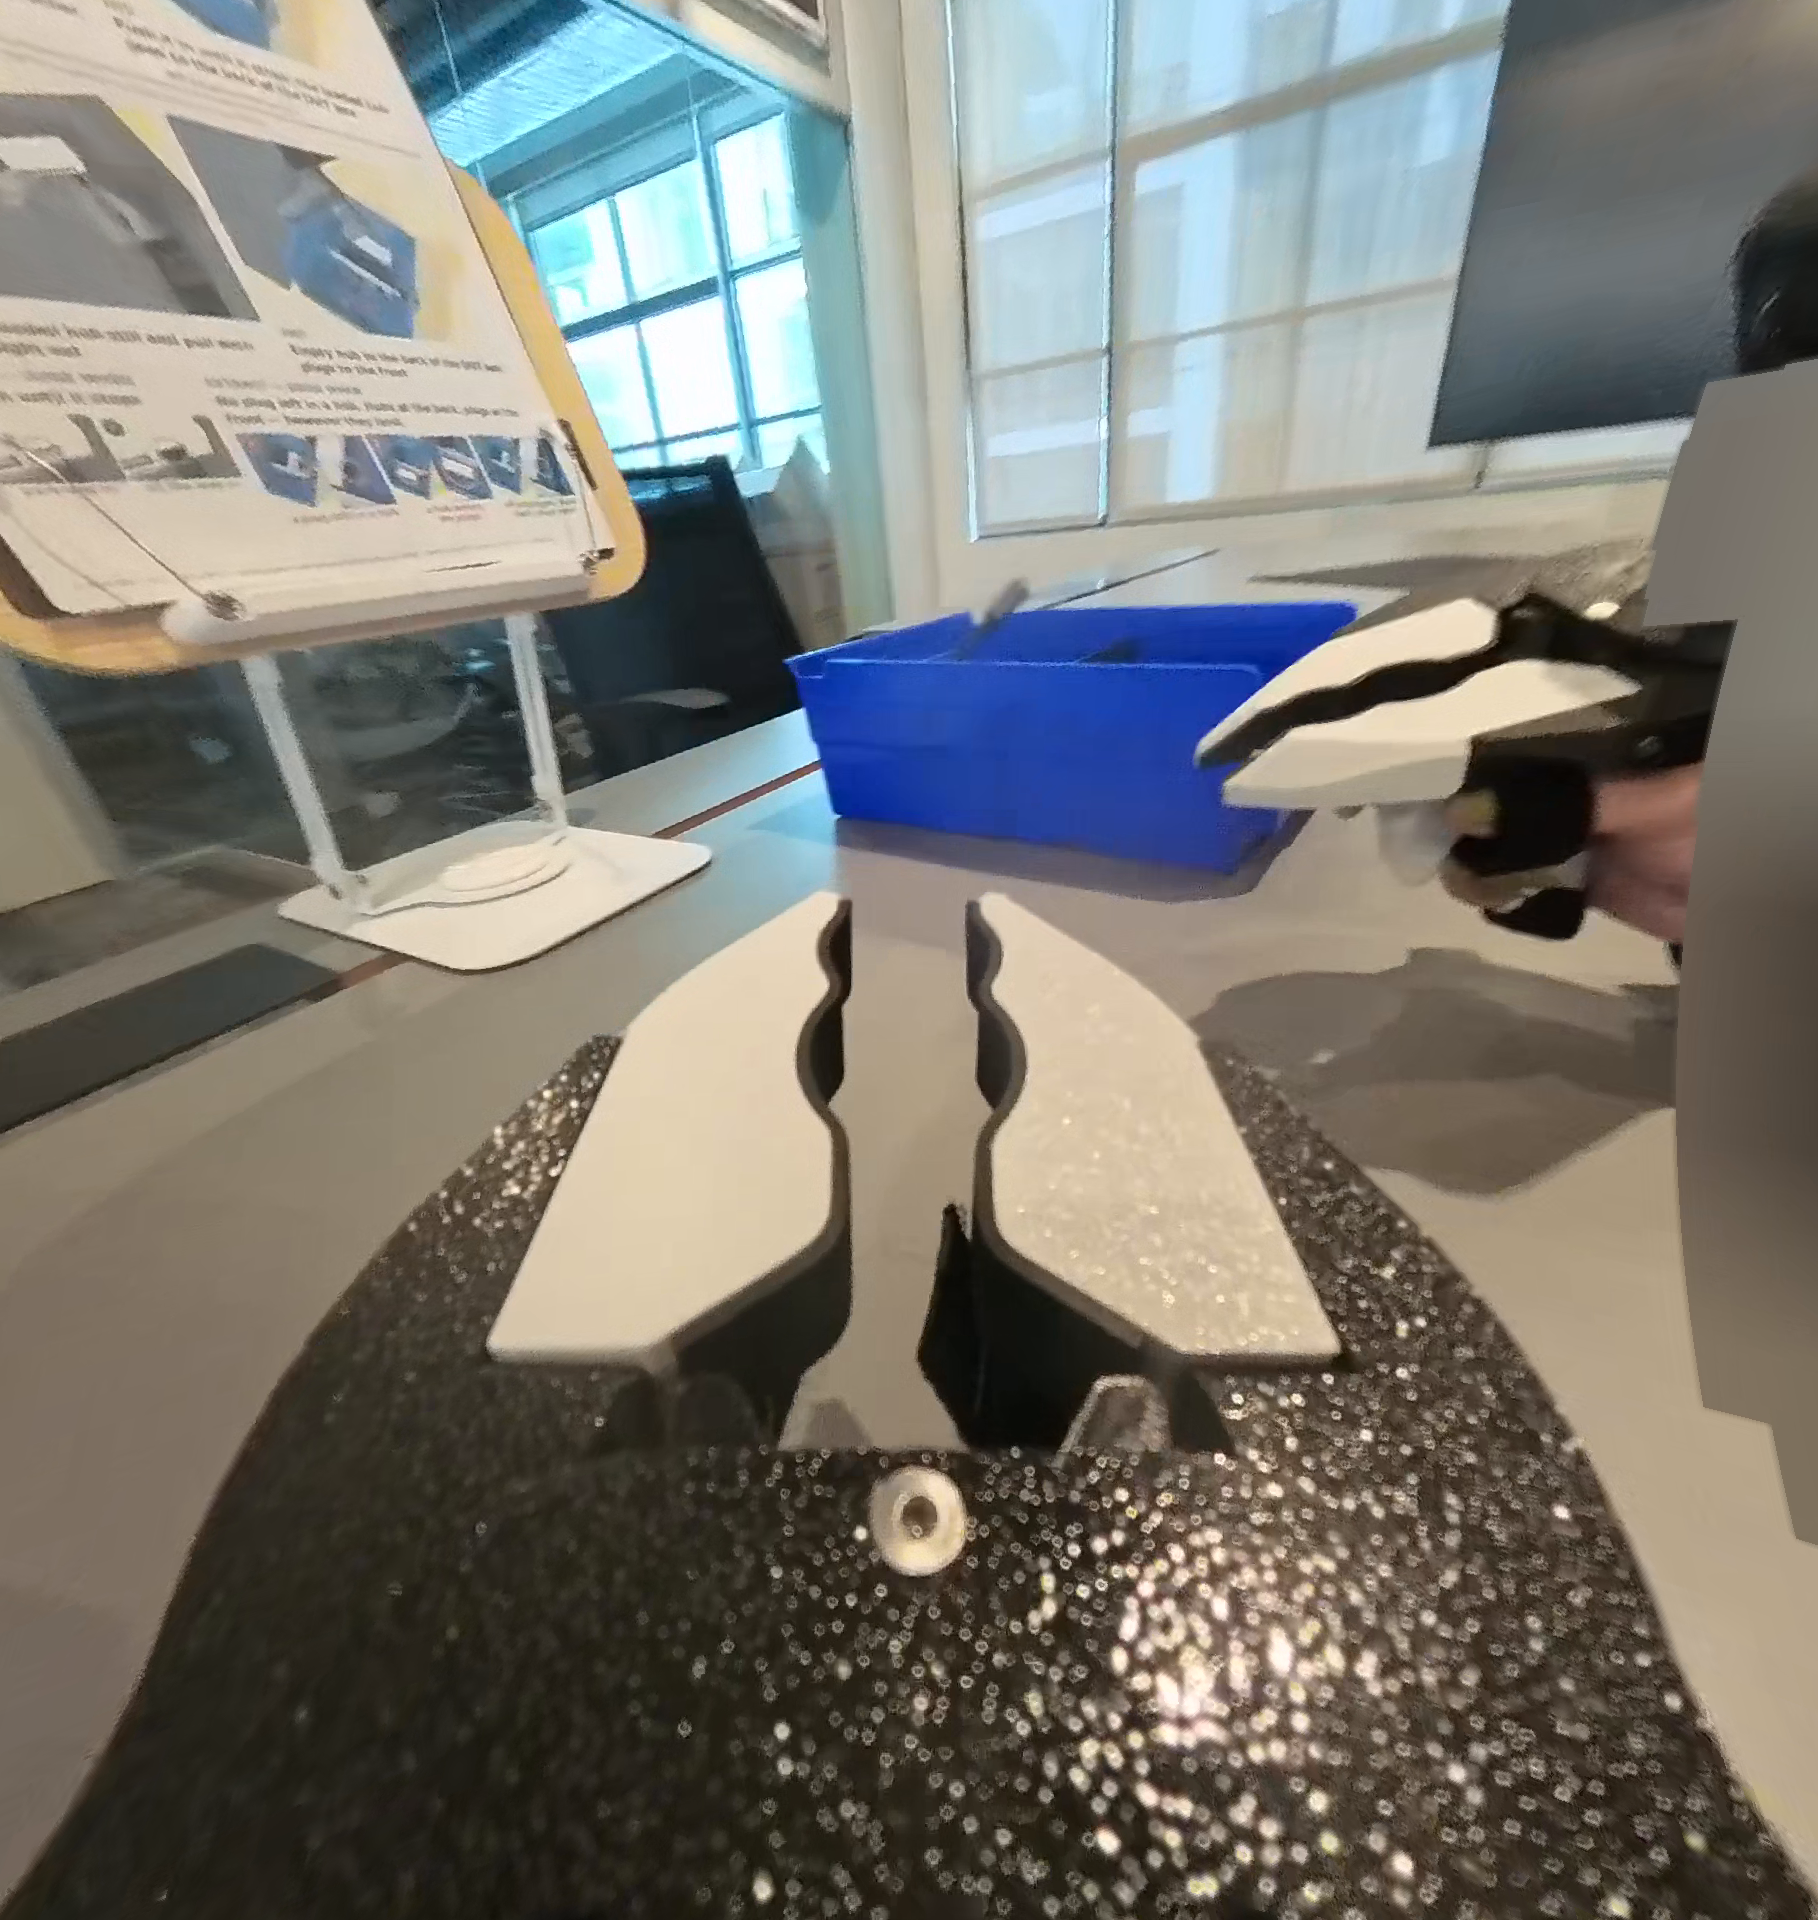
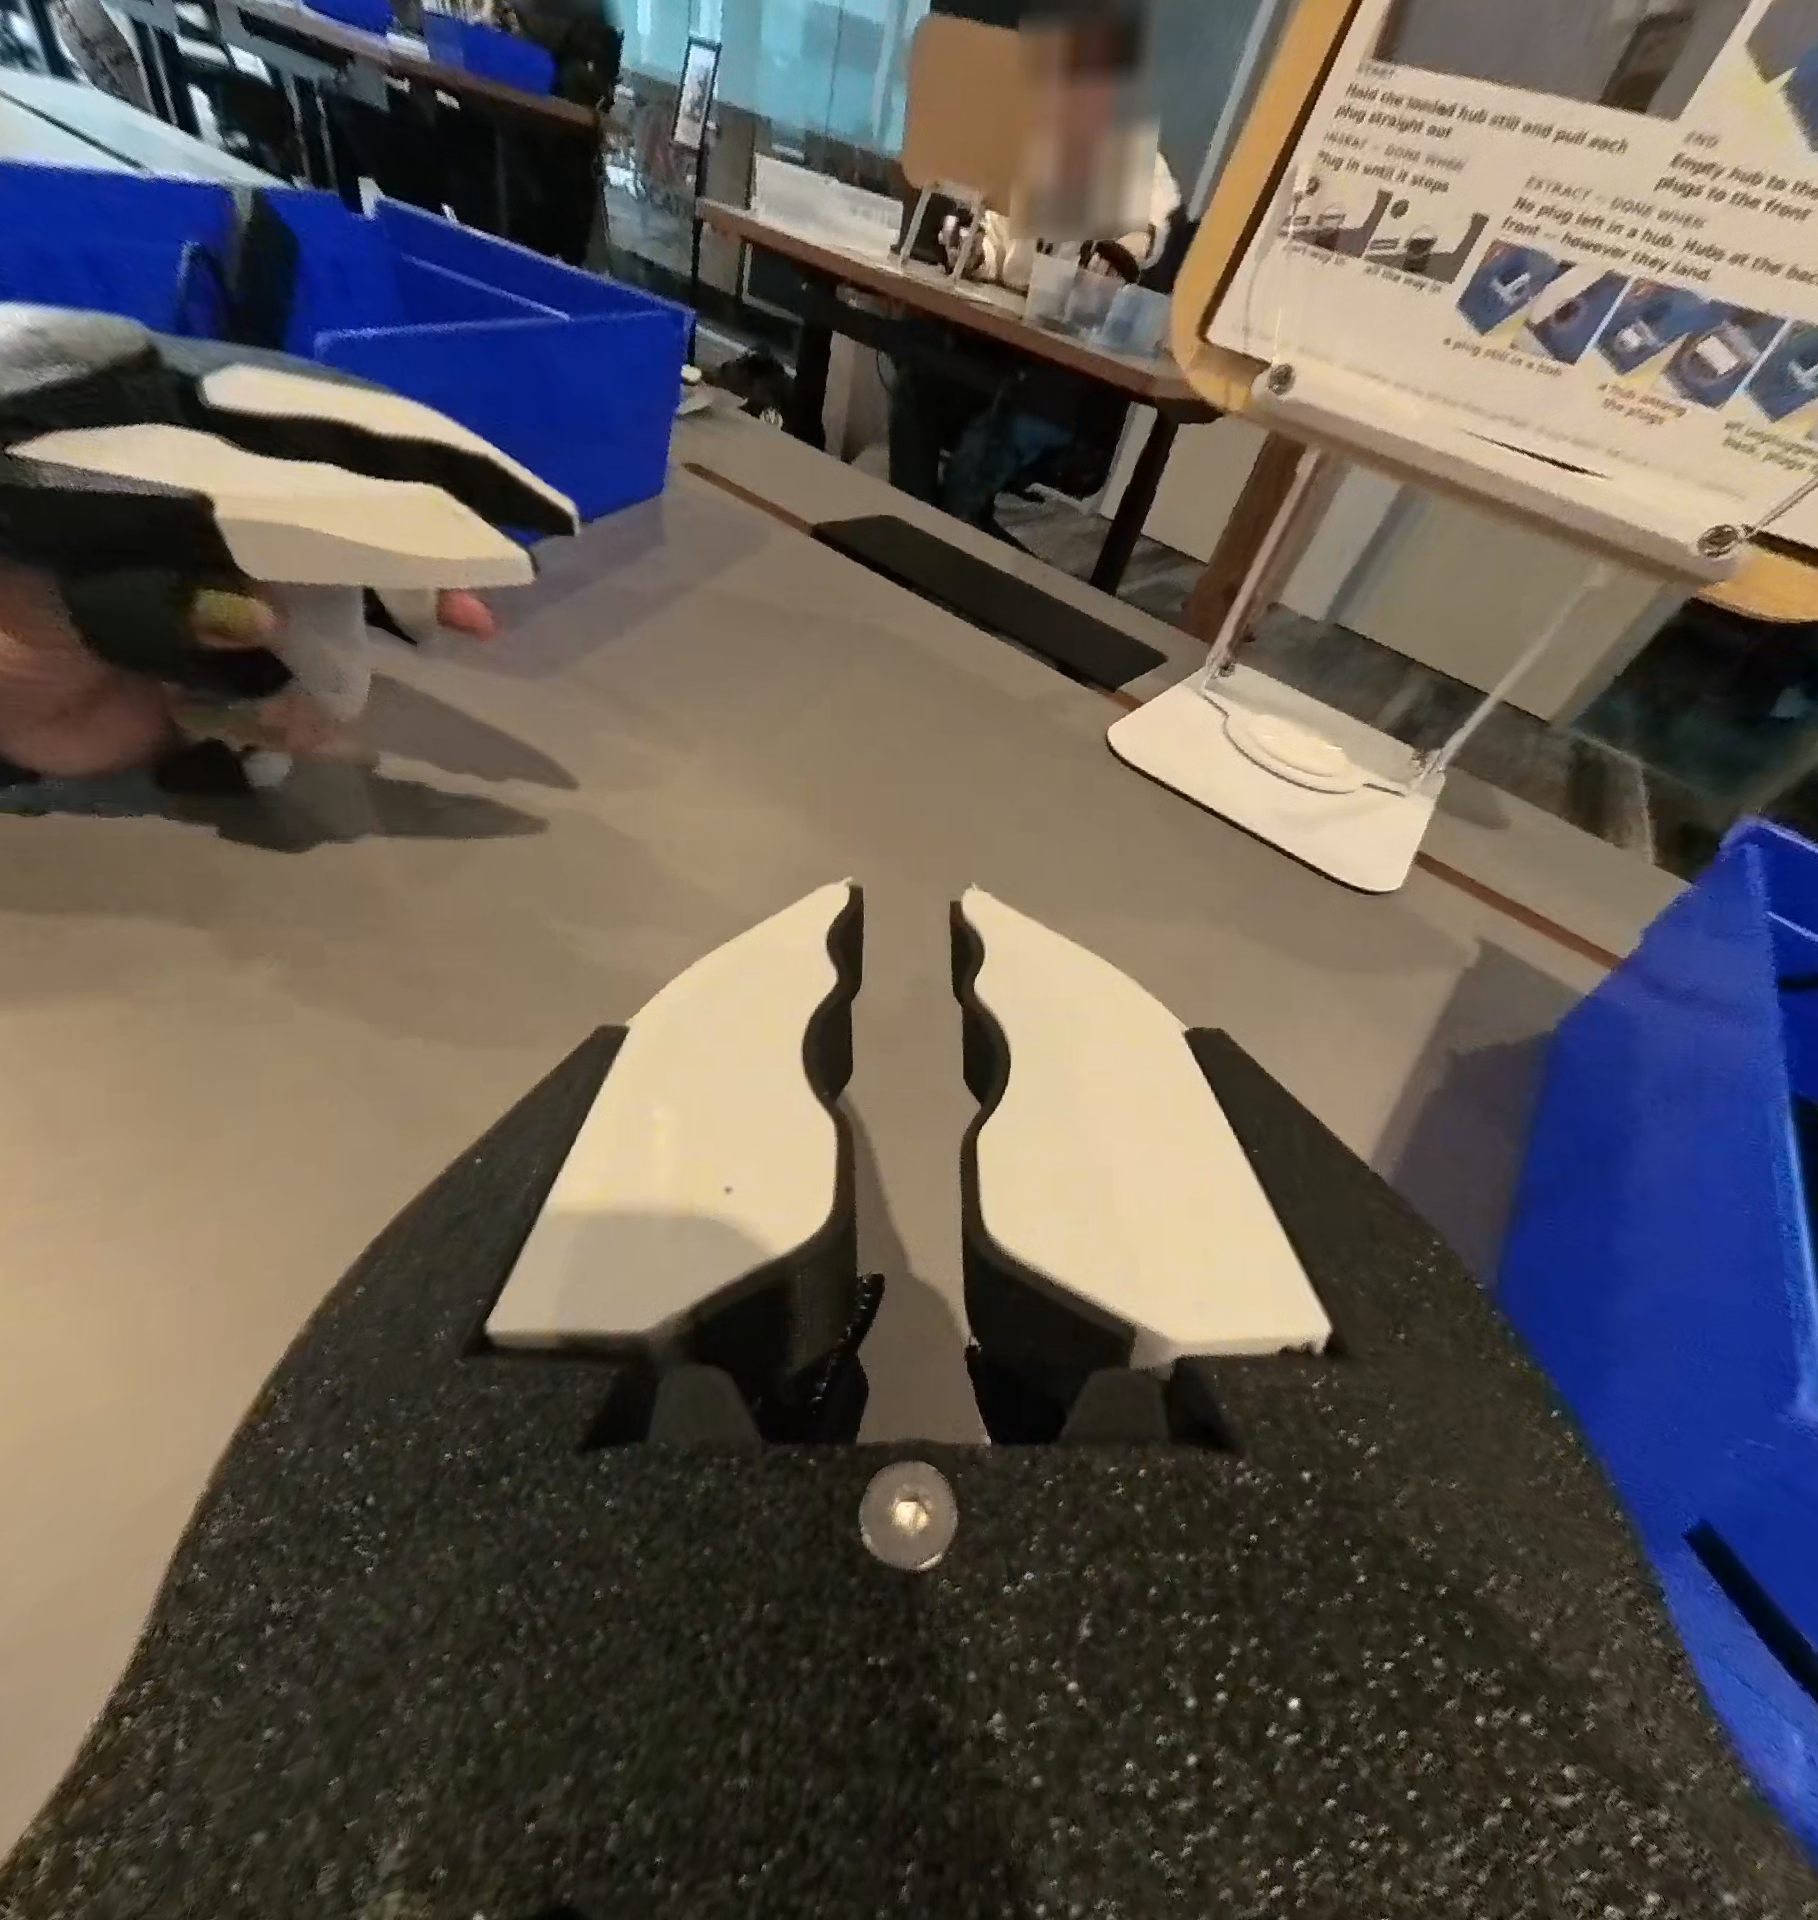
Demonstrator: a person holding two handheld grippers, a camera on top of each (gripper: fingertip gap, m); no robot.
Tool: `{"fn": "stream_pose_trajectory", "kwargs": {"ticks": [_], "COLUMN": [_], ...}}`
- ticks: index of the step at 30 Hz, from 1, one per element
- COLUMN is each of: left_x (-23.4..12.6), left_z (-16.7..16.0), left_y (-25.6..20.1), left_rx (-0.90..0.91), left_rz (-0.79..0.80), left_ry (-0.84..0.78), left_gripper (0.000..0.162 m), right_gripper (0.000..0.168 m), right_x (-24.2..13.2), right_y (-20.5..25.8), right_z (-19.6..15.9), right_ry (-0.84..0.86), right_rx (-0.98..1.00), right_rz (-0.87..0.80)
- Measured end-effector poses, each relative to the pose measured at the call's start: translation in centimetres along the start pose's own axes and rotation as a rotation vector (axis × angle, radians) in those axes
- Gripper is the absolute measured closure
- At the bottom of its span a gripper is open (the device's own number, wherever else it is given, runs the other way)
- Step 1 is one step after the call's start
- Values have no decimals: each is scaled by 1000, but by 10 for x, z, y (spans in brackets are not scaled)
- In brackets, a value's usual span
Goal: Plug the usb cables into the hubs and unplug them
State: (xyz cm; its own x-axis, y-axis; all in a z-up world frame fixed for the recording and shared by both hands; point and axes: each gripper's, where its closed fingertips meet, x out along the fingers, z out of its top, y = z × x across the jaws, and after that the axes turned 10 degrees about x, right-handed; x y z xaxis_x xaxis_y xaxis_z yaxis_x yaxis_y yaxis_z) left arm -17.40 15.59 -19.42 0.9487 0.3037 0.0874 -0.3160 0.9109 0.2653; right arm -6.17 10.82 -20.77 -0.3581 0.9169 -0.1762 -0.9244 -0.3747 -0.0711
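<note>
1. Fingers of left gripper (image 1: 907, 904) slightly parted, holding nothing, above grey desk (image 1: 261, 1143).
2. Fingers of right gripper (image 2: 907, 894) likewise parted, empty.
3. Blue bin (image 1: 1040, 748) beyond on desk; dark cable ends (image 1: 998, 615) poking above its rim; hubs not discernible.
4. Instruction board on clear stand (image 1: 427, 748) off left.
</note>
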Motion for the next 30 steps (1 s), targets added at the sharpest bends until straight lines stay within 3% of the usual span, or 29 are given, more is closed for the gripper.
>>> {"fn": "stream_pose_trajectory", "kwargs": {"ticks": [2, 5, 9, 14, 17, 20, 26, 30], "left_x": [-3, -22, -83, -183, -222, -242, -257, -262], "left_z": [5, 22, 33, 8, -2, -37, -85, -88], "left_y": [3, 25, 82, 173, 210, 229, 243, 252], "left_rx": [51, 88, 66, 142, 181, -2, -323, -343], "left_rz": [26, 150, 448, 833, 994, 1015, 982, 1011], "left_ry": [31, 108, 224, 643, 855, 1033, 1129, 1212], "left_gripper": [141, 157, 156, 152, 156, 143, 118, 109], "right_gripper": [152, 153, 153, 154, 155, 155, 156, 156], "right_x": [-4, -9, -10, -11, -13, -14, -17, -18], "right_y": [-1, -5, -7, 0, 1, 3, 6, 9], "right_z": [2, 7, 8, 9, 12, 12, 15, 16], "right_ry": [-15, -51, -61, -55, -68, -68, -84, -90], "right_rx": [25, 62, 145, 204, 180, 153, 136, 126], "right_rz": [10, 13, 30, 96, 91, 88, 100, 112]}}
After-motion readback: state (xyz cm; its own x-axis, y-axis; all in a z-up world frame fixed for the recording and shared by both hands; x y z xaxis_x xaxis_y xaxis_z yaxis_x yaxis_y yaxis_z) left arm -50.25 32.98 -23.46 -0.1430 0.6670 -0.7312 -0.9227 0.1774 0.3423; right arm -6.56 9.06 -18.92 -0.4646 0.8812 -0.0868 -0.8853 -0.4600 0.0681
